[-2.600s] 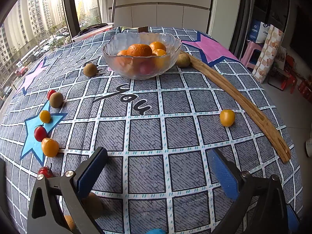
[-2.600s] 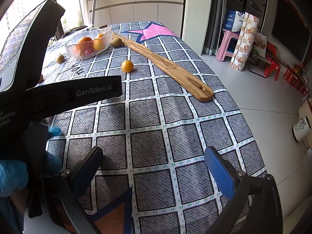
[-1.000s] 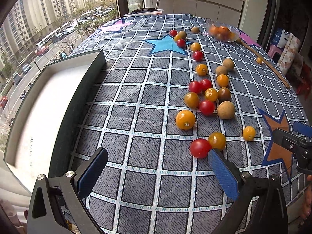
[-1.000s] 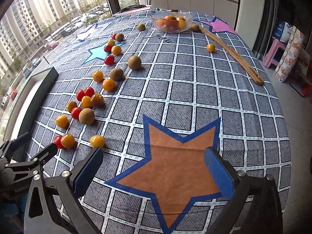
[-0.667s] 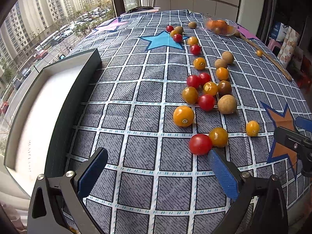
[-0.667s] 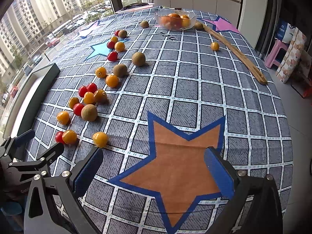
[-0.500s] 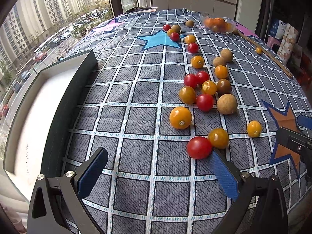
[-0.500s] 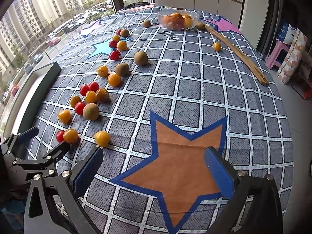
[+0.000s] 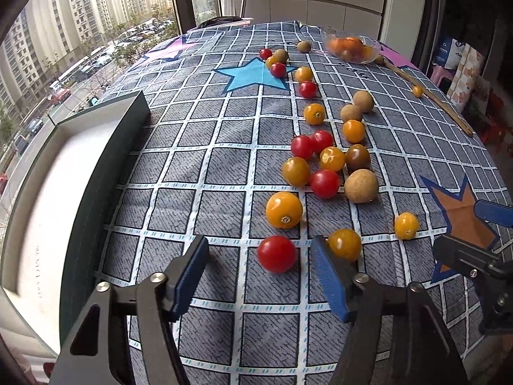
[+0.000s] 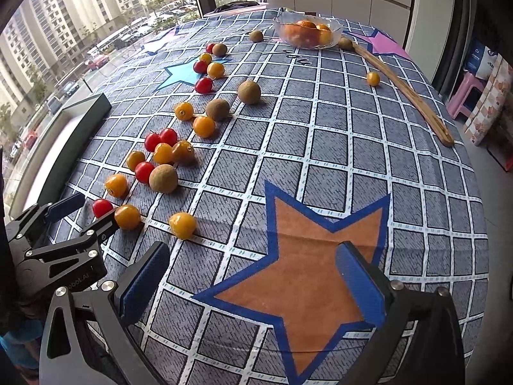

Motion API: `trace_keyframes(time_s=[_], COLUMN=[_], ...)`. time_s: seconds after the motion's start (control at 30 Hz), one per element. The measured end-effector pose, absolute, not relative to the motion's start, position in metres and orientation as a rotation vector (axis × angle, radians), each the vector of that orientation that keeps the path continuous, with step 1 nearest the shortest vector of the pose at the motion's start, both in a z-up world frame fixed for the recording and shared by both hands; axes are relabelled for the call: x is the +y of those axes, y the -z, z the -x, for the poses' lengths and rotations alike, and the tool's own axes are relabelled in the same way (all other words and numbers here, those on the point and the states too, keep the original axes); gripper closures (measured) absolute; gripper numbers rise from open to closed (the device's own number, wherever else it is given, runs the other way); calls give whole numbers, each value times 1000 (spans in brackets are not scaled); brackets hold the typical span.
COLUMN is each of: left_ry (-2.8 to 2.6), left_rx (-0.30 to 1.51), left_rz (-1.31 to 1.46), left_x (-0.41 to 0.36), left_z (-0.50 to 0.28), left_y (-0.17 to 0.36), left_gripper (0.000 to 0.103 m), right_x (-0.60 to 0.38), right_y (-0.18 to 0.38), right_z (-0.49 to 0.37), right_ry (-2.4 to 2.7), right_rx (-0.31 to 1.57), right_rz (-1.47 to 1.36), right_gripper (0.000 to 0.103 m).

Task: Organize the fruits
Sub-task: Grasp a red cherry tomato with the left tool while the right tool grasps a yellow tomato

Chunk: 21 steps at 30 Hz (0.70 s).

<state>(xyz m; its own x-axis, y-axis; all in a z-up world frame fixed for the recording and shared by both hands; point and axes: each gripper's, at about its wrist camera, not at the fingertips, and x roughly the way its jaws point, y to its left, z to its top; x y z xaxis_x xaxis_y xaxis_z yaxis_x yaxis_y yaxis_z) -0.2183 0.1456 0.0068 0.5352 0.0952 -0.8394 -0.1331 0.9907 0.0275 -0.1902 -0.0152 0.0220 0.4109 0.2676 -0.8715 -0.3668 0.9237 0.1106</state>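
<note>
Checked tablecloth (image 9: 198, 166) spread wide — your left gripper (image 9: 259, 276) gaped around the red tomato (image 9: 276, 253), right gripper (image 10: 253, 284) idle, unclenched; you wanted that tomato centred before squeezing gently.

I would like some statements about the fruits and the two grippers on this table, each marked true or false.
1. The left gripper is open, with a red tomato between its fingers. True.
2. The right gripper holds a yellow tomato. False: it is open and holds nothing; it hangs above the orange star.
3. The glass bowl has no fruit in it. False: orange fruits lie in it.
4. A long wooden stick lies near the table's right edge. True.
5. The dark tray contains tomatoes. False: no fruit shows in its white inside.
</note>
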Motion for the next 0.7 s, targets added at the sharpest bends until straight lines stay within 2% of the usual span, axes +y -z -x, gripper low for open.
trace_keyframes(time_s=[0.03, 0.1, 0.17, 0.2, 0.23, 0.33, 0.47, 0.5, 0.57, 0.6, 0.63, 0.7], left_ry=[-125, -105, -94, -96, -98, -99, -104, -102, -98, -97, -95, -88], left_rx=[996, 989, 989, 991, 991, 993, 990, 989, 986, 984, 983, 982], left_rz=[46, 48, 43, 44, 48, 67, 76, 78, 84, 87, 92, 108], left_x=[145, 143, 141, 142, 145, 153, 159, 160, 161, 161, 162, 164], left_z=[218, 218, 219, 220, 221, 225, 228, 229, 230, 230, 230, 231], left_y=[-7, -8, -9, -9, -10, -10, -9, -9, -9, -9, -9, -9], left_gripper=[46, 71, 78, 78, 78, 78, 78, 78, 78, 78, 78, 78], right_x=[-14, -10, -5, -2, 1, 12, 30, 35, 40, 41, 42, 40], right_y=[-22, -22, -21, -21, -20, -16, -14, -13, -14, -15, -16, -17], right_z=[191, 192, 192, 192, 193, 191, 192, 193, 195, 196, 196, 193], right_ry=[-407, -429, -445, -455, -465, -496, -499, -495, -490, -504, -510, -516], right_rx=[1076, 1075, 1071, 1069, 1069, 1085, 1063, 1056, 1034, 1031, 1037, 1050], right_rz=[107, 115, 128, 136, 143, 158, 228, 251, 292, 286, 278, 251], right_gripper=[1, 1, 2, 5, 12, 27, 30, 35, 49, 69, 82, 82])
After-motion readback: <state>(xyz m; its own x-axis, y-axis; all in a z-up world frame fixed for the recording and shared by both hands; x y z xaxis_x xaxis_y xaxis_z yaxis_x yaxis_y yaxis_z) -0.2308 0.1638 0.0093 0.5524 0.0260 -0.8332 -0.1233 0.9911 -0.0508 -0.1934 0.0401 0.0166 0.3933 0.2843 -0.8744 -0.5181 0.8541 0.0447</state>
